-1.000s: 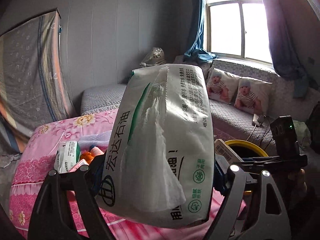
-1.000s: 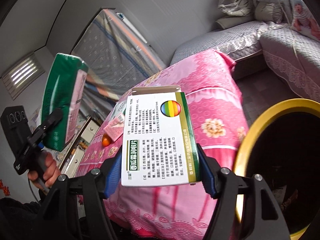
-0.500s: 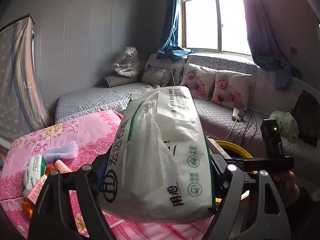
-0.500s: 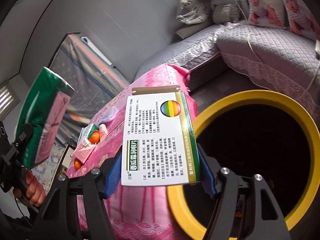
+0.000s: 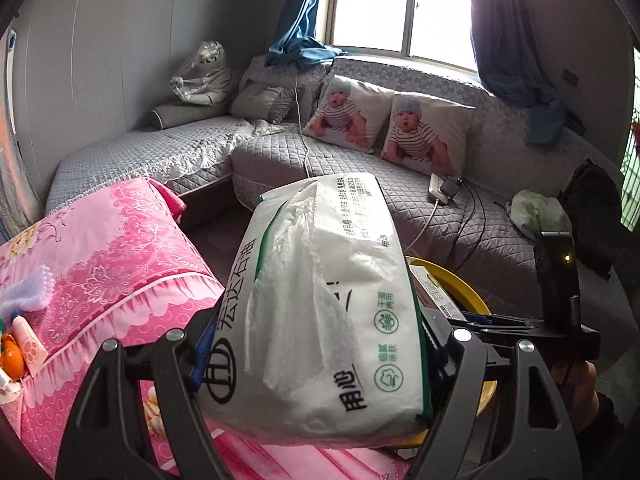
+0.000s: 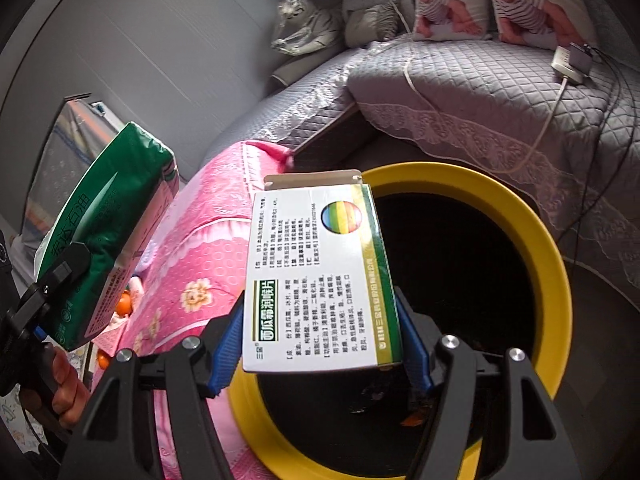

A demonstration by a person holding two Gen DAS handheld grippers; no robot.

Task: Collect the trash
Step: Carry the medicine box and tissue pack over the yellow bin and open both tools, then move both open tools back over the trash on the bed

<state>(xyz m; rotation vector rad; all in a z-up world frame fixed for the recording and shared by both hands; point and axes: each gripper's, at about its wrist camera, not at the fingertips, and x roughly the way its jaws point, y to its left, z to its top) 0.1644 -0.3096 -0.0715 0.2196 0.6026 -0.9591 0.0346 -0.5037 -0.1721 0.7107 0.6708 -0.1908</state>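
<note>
While the right gripper (image 6: pixel 320 344) squeezes a white and green cardboard medicine box (image 6: pixel 320 276) over the round yellow-rimmed trash bin (image 6: pixel 532 248), the left gripper (image 5: pixel 316 344) has just closed a little and pinches a soft white and green tissue pack (image 5: pixel 320 308). That pack hangs past the corner of the pink flowered bed cover (image 5: pixel 120 248), beside the bin.

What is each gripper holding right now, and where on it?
Left gripper clamps the tissue pack across its long sides; right gripper pinches the medicine box by its side edges, near its lower end.
</note>
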